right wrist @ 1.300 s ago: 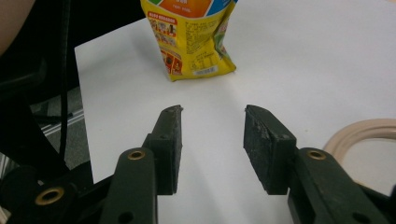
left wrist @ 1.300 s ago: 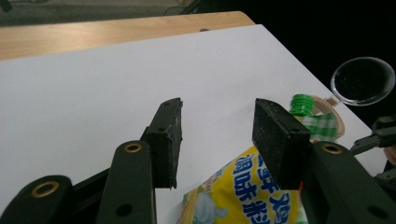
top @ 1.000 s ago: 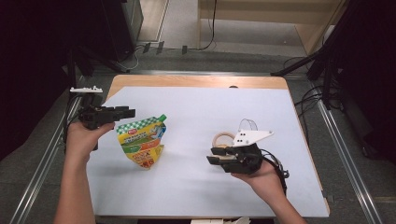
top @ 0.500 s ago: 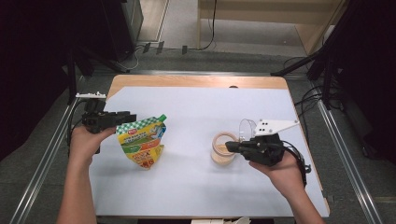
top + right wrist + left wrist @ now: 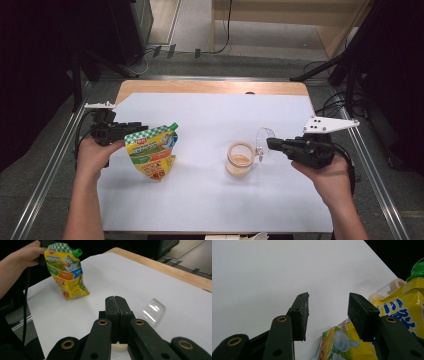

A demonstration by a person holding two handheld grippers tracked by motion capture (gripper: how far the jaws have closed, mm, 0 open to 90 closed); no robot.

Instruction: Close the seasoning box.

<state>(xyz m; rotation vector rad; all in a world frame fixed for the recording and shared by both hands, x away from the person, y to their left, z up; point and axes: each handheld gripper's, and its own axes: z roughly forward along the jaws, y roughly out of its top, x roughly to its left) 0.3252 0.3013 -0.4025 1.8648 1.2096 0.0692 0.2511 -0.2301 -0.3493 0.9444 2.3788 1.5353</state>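
The bench (image 5: 210, 105) carries a white sheet, and the work sits across its near half. The pouch (image 5: 150, 152) stands tilted near the left edge, its green cap (image 5: 173, 126) pointing toward the middle. The left tongs (image 5: 328, 312) are at its top corner, about half open. Bare sheet shows between the pads, and the pouch lies against the outer side of one jaw, so it is not gripped. The right tongs (image 5: 115, 302) hover towards the right edge. Their jaws have just been closing and now meet pad to pad, with nothing visible between them. The jar (image 5: 240, 159) stands open right of the middle, with a beige layer in its bottom. Its clear lid (image 5: 263, 140) is just beside the tips of the right tongs, between them and the jar. Whether the tips pinch its rim I cannot tell. The step looks like readying the pouch to fill the jar. To do it well, the left tongs should be re-set so both pads squeeze the pouch's stiff top seam below the cap. The lid should be parked flat, well clear of the jar. The right tongs should then open and take the cap squarely, so the pouch does not twist or tip toward the near edge.
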